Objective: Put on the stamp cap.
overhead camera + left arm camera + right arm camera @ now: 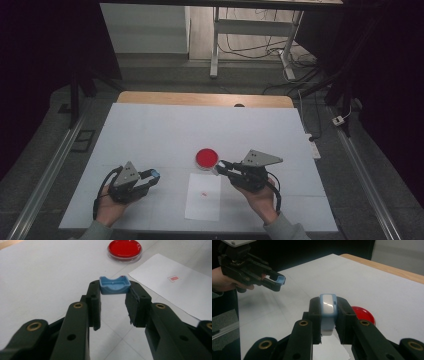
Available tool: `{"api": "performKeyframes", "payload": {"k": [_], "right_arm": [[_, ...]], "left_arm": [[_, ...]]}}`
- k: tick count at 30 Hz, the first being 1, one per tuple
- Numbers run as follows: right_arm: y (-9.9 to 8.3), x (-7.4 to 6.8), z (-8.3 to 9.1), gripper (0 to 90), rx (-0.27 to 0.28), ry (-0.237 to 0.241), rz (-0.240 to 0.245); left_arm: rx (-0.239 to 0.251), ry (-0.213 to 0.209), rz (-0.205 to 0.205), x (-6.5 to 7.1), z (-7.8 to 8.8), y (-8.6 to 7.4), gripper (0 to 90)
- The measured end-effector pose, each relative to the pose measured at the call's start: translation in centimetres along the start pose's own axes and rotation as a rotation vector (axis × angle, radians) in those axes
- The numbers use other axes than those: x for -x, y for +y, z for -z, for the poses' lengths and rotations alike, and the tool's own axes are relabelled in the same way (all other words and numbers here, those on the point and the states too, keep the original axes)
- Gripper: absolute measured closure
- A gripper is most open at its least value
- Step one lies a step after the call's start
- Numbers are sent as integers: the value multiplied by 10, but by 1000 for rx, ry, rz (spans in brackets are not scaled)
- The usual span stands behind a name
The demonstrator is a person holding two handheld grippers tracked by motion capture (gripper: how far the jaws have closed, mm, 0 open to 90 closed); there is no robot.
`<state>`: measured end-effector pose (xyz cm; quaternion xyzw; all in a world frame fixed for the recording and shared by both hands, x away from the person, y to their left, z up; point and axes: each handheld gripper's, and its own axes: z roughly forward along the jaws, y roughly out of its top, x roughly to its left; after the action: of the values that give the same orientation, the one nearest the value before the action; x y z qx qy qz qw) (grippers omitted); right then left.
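Blue plastic cap piece (114,285) is pinched between the tips of our left gripper (150,176), held just above the white table (150,130). Our right gripper (222,167) is clamped on a white-and-blue stamp-like block (328,312), right beside the round red dish (206,158) and over the white paper sheet (203,197).

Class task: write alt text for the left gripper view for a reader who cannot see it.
The left tool grips a small blue plastic cap between its black jaw tips above a white table. Beyond lie a red-filled round dish and a white paper sheet.
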<state>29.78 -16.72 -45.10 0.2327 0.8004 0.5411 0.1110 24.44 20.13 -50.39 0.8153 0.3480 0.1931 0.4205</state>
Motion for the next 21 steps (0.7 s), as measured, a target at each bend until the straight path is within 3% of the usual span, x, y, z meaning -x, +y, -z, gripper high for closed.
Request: {"api": "performKeyframes", "payload": {"k": [21], "right_arm": [[0, -1, 0, 757, 9, 1, -3]], "left_arm": [[-20, -45, -55, 17, -20, 13, 656]]}}
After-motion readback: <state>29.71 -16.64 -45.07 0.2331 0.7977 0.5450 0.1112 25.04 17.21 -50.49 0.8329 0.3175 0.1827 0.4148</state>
